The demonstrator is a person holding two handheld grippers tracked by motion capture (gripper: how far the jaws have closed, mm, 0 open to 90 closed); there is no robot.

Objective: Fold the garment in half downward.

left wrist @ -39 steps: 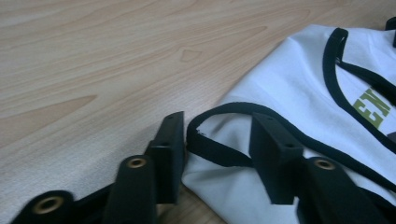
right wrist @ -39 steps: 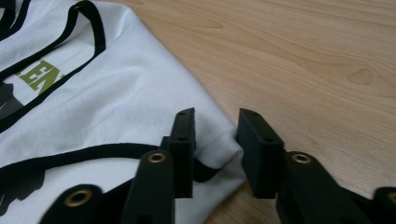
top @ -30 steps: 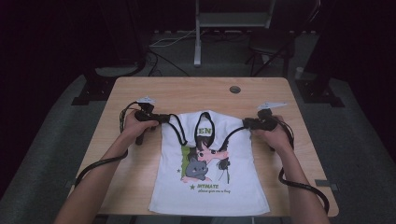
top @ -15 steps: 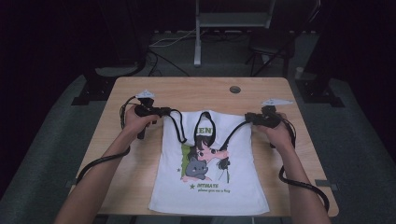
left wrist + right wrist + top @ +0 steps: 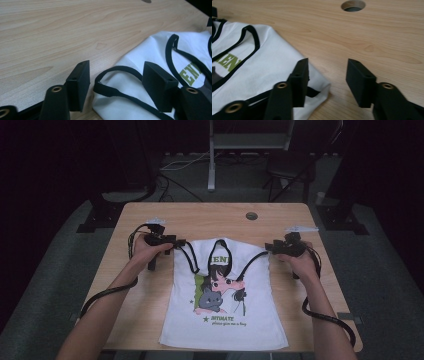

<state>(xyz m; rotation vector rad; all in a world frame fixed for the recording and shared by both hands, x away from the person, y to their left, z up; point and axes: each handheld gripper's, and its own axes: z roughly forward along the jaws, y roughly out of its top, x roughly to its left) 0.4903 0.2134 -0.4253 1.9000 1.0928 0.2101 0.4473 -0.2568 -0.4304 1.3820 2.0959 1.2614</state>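
**Shirt laid flat, both shoulder straps let go**

Dark floor and cable runs surround a light wooden table [image 5: 150, 285], which fills the middle of the high view; a round cable hole [image 5: 251, 215] sits near its far edge, upper centre of the frame. A white sleeveless shirt [image 5: 225, 320] with black trim and a printed cartoon figure lies face up at the centre of the table, neckline toward the top of the frame and hem close to the bottom edge of the tabletop.

The left gripper [image 5: 176, 241] rests just beside the shirt's left shoulder strap [image 5: 117, 71], at centre left of the high view. In the left gripper view its jaws have just been opening and now stand apart, with the strap loop lying slack on the wood between them and neither pad pressing on it. The right gripper [image 5: 269, 248] sits at the opposite shoulder, centre right. In the right gripper view its jaws have likewise just been opening; the shirt's corner [image 5: 319, 90] lies beside and partly under one pad, and bare wood shows in the gap (nothing is gripped).

Judged from the lie of the cloth, the spreading step looks finished: the body is flat, smooth and roughly square to the table, and both shoulders are released. Any folding is not yet begun, since no edge is turned over. The black straps curl somewhat unevenly near the neckline and may want straightening first.
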